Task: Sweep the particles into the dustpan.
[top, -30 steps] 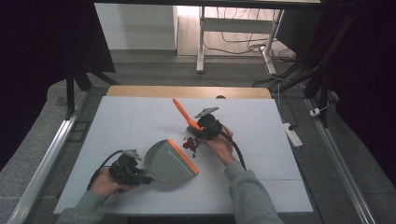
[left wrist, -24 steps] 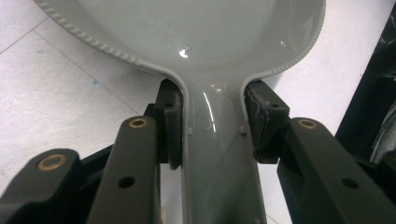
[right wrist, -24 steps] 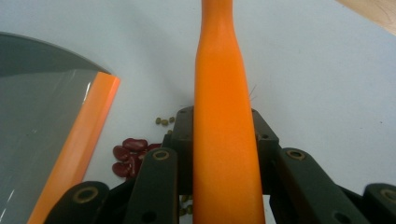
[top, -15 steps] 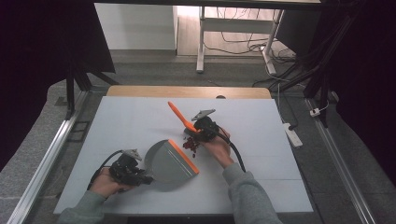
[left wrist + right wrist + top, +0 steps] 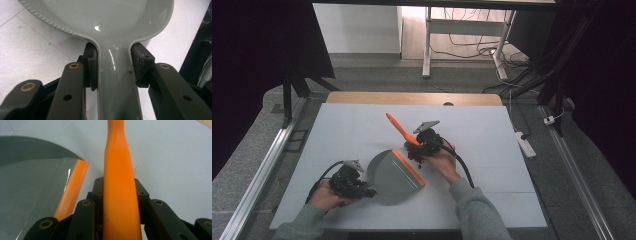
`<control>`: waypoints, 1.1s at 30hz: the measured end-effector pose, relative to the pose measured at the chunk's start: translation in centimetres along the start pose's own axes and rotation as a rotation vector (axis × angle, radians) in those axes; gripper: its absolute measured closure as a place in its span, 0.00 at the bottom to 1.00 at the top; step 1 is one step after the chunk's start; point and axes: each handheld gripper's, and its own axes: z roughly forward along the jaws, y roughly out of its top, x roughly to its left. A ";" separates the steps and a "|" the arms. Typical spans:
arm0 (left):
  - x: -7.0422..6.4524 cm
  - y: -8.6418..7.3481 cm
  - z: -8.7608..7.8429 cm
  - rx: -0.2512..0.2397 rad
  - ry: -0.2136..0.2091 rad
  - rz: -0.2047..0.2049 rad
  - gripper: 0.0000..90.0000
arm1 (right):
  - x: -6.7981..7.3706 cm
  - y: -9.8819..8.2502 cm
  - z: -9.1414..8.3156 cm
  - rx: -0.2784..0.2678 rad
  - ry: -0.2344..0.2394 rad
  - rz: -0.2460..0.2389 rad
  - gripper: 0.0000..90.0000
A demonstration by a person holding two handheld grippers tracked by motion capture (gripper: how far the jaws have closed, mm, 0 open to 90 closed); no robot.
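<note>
A grey dustpan [image 5: 389, 172] with an orange lip [image 5: 408, 168] lies on the white table [image 5: 492, 130]. My left gripper [image 5: 362, 189] is shut on the dustpan's handle [image 5: 116, 82], which sits clamped between both pads [image 5: 91, 67]. My right gripper [image 5: 418, 146] is shut on the orange handle of a small brush [image 5: 398, 127]; the handle [image 5: 118, 185] runs up between its jaws. The brush's dark bristles [image 5: 415, 156] touch the table right at the dustpan's orange lip [image 5: 71, 190]. A small dark reddish clump sits at the bristles.
A wooden strip [image 5: 412, 98] borders the table's far edge. Metal rails [image 5: 267, 160] run along both sides. A power strip [image 5: 525, 143] lies off the right edge. Desk legs and cables [image 5: 462, 45] stand beyond the table.
The right gripper has moved the brush left and toward the person, bringing the bristles to the dustpan's orange lip. The left gripper and dustpan have stayed put.
</note>
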 end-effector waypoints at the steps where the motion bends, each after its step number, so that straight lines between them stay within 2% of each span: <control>1: 0.0 0.0 0.0 0.000 0.000 0.000 0.68 | 0.1 0.0 0.0 -0.002 0.000 -0.005 0.79; 3: 0.0 0.0 0.0 0.000 0.000 0.000 0.68 | 0.3 0.0 0.0 0.001 0.003 -0.005 0.79; 5: 0.0 0.0 0.0 0.000 0.000 -0.001 0.68 | 0.6 0.0 0.0 -0.007 0.034 0.017 0.79; 9: 0.0 0.0 0.0 0.000 0.000 -0.001 0.68 | 1.3 0.0 0.0 -0.008 0.039 0.005 0.79; 12: 0.0 0.0 0.0 0.001 0.000 0.000 0.68 | 2.1 0.1 0.1 -0.012 0.072 0.019 0.79; 18: 0.0 0.0 0.0 0.004 -0.001 0.002 0.68 | 3.2 0.3 0.1 -0.020 0.073 -0.002 0.79; 19: 0.0 0.0 0.0 0.004 -0.001 0.002 0.68 | 3.4 0.5 0.0 -0.031 0.094 0.007 0.79; 20: 0.0 0.0 0.0 0.004 -0.001 0.002 0.68 | 3.4 0.5 0.0 -0.031 0.094 0.007 0.79; 21: 0.0 0.0 0.0 0.004 -0.001 0.001 0.68 | 3.7 0.6 -0.1 -0.043 0.121 0.013 0.79; 22: 0.0 0.0 0.0 0.004 -0.001 0.001 0.68 | 3.7 0.6 -0.1 -0.043 0.121 0.013 0.79; 24: 0.0 0.0 0.0 0.006 0.000 0.003 0.68 | 4.3 0.9 -0.2 -0.041 0.128 -0.004 0.79; 25: 0.0 0.0 0.1 0.007 0.000 0.003 0.68 | 4.9 1.1 -0.4 -0.050 0.148 -0.016 0.79; 28: 0.0 0.0 0.1 0.006 0.000 0.002 0.68 | 5.3 1.5 -0.8 -0.066 0.151 -0.034 0.79; 30: 0.0 0.0 0.0 0.006 0.001 0.003 0.68 | 5.1 2.0 -1.6 -0.091 0.121 -0.048 0.79; 33: 0.0 0.0 0.1 0.006 -0.001 0.001 0.68 | 4.1 2.1 -2.3 -0.100 0.079 -0.034 0.79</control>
